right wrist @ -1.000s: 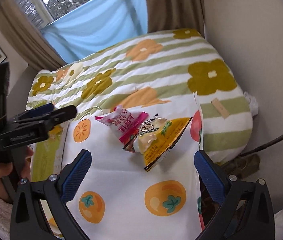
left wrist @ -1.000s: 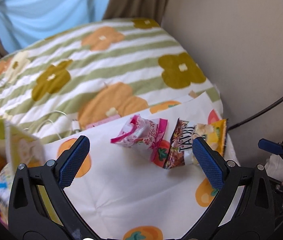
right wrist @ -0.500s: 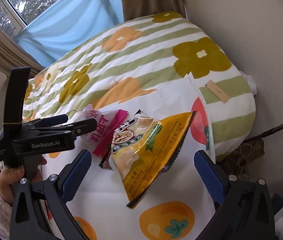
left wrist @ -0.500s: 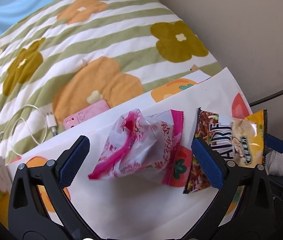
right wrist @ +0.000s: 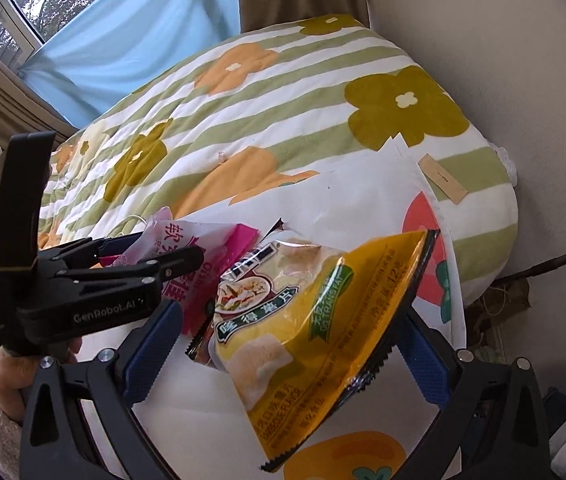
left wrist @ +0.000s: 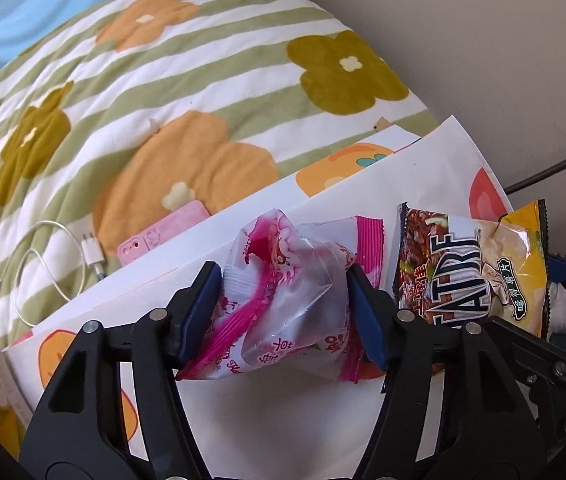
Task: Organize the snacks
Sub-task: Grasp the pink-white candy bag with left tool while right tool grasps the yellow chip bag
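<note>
Here, in the left wrist view, the pink candy bag point(left wrist: 287, 300) is pinched between the pads of the left gripper point(left wrist: 285, 312), whose jaws have just been closing, evidently for lifting. In the right wrist view, the yellow chip bag point(right wrist: 323, 328) lies at twelve o'clock between the spread, untouching jaws of the right gripper point(right wrist: 283, 344); "GenRobot.AI" is read at nine o'clock.

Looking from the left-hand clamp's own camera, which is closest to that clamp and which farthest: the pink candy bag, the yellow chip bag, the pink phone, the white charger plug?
Nearest to the left gripper first:
1. Pink candy bag: squeezed between its jaws, which have just closed.
2. Yellow chip bag: just to the right.
3. Pink phone: up left, on the blanket.
4. White charger plug: slightly further left.
</note>
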`<state>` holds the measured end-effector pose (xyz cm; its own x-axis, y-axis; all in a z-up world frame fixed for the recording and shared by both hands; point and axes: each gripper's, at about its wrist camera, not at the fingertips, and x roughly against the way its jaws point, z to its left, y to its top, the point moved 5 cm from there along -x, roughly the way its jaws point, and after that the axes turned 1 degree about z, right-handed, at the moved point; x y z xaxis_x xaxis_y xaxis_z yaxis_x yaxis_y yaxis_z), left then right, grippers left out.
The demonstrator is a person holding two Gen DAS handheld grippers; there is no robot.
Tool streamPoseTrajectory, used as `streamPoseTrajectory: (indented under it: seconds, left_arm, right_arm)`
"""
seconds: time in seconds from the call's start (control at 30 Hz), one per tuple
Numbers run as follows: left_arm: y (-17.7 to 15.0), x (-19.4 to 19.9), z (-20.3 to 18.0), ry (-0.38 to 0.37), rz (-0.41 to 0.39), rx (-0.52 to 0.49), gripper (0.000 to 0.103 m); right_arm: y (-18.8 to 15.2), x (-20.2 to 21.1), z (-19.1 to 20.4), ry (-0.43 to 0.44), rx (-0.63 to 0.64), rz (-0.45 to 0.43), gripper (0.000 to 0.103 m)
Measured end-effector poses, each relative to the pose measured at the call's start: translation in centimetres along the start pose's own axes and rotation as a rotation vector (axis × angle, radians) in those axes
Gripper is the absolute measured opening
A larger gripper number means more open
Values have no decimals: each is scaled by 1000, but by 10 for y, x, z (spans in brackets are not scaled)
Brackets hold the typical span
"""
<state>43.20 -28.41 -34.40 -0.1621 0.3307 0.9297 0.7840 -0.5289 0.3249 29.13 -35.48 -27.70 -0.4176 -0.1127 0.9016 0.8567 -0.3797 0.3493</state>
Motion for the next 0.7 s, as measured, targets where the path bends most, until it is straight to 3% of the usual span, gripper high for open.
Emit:
streamPoseTrajectory:
  seconds: [0.33, 0.57, 0.6, 0.7]
  left_arm:
    - [-7, 21, -2, 59, -20, -11, 53]
    - [-20, 41, 8, 78, -41, 55, 53]
    - [-22, 44, 9, 80, -43, 63, 53]
    - [-28, 52, 11, 88, -47, 87, 53]
  right_arm:
    - [2, -7, -2, -17, 20, 0, 102]
    - [2, -17, -2, -8, 48, 14, 98]
    - [1, -18, -1, -6, 50, 16, 97]
    - [-1, -23, 1, 17, 65, 39, 75]
